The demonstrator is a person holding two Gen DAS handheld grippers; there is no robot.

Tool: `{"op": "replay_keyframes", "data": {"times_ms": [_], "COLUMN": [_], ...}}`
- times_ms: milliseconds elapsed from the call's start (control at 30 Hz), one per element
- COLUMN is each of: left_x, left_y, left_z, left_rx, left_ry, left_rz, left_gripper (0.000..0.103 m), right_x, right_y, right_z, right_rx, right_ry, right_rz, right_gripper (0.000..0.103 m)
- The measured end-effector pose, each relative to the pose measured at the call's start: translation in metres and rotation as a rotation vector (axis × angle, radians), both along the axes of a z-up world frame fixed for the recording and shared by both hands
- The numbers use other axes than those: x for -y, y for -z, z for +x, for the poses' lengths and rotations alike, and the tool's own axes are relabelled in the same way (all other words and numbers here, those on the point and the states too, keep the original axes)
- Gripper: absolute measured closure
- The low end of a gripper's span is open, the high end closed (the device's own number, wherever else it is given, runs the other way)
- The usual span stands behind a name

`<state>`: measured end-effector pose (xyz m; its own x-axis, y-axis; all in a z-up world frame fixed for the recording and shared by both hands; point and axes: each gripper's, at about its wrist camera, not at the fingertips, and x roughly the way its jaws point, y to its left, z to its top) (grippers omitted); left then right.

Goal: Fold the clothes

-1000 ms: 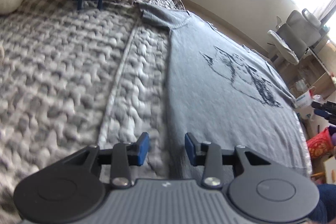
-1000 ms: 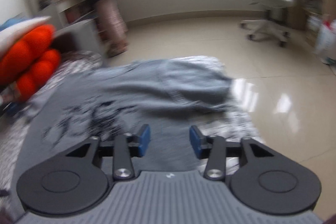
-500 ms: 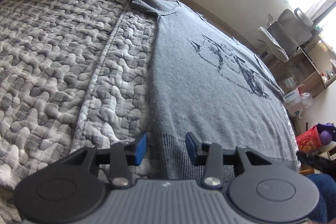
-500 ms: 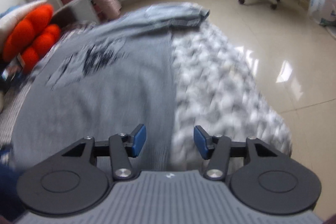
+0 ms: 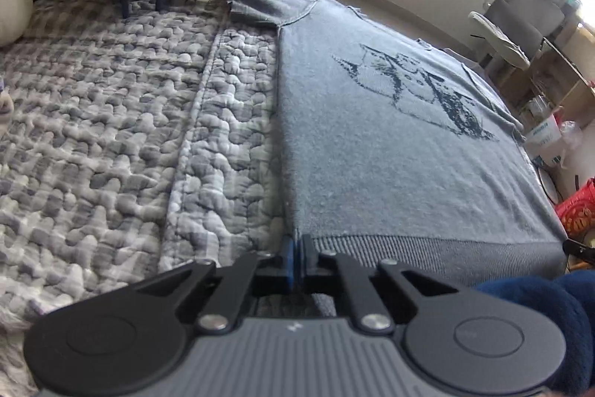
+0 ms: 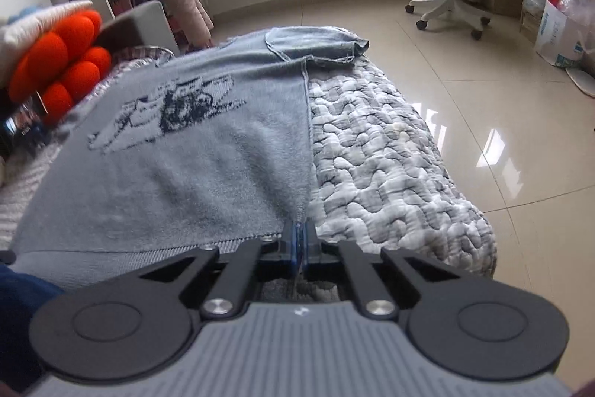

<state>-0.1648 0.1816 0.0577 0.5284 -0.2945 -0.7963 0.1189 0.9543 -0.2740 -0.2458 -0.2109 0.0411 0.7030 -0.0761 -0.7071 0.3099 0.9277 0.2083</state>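
Sweater (image 5: 390, 151) lies spread flat, print side up, on the quilt (image 5: 111, 121) of a bed, its ribbed hem (image 5: 427, 248) nearest the person and its sleeves at the far end. At the hem's left corner the left gripper (image 5: 296, 257) has its jaws pressed together with the corner of the fabric pinched between the blue pads. Across the hem, at the right corner, the right gripper (image 6: 300, 250) is likewise clamped onto the cloth, the side seam running straight away from it toward a sleeve (image 6: 316, 43) folded in at the top (the sleeve in the left view looks bunched too). With both lower corners held and the body flat, the step in hand reads as a grasp on the hem for a fold. The next move probably calls for lifting both corners together, keeping the hem taut and level between the grippers, and carrying it toward the collar end so the edges line up without dragging the body askew.
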Motion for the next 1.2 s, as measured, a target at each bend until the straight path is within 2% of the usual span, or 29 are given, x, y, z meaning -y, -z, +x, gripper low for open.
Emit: {"op": "replay_keyframes", "data": {"times_ms": [167, 367, 467, 633, 833, 1067, 1200], "left_x": [0.006, 0.003, 0.000, 0.002, 0.002, -0.018, -0.031], "left_y": [0.013, 0.007, 0.005, 0.012, 0.014, 0.012, 0.011], "left_z": [-0.001, -0.006, -0.008, -0.004, -0.001, -0.011, -0.019], "left_rx": [-0.020, 0.002, 0.009, -0.005, -0.006, -0.017, -0.019], "left_ry": [0.003, 0.006, 0.006, -0.004, 0.000, -0.026, -0.048], "left_rz": [0.023, 0.019, 0.013, 0.015, 0.009, -0.095, -0.161], "left_gripper": [0.100, 0.100, 0.100, 0.100, 0.100, 0.100, 0.099], "right_x": [0.008, 0.007, 0.006, 0.006, 0.005, 0.017, 0.025], "right_y": [0.026, 0.014, 0.023, 0.024, 0.021, 0.001, -0.007], "right_z": [0.005, 0.001, 0.003, 0.006, 0.009, 0.008, 0.010], "right_rx": [-0.080, -0.049, -0.081, -0.098, -0.110, -0.088, -0.057], "right_ry": [0.029, 0.006, -0.011, -0.024, -0.029, 0.041, 0.065], "right_rz": [0.009, 0.014, 0.044, 0.026, 0.015, -0.047, -0.044], "right_gripper": [0.101, 0.101, 0.101, 0.100, 0.089, 0.088, 0.071]}}
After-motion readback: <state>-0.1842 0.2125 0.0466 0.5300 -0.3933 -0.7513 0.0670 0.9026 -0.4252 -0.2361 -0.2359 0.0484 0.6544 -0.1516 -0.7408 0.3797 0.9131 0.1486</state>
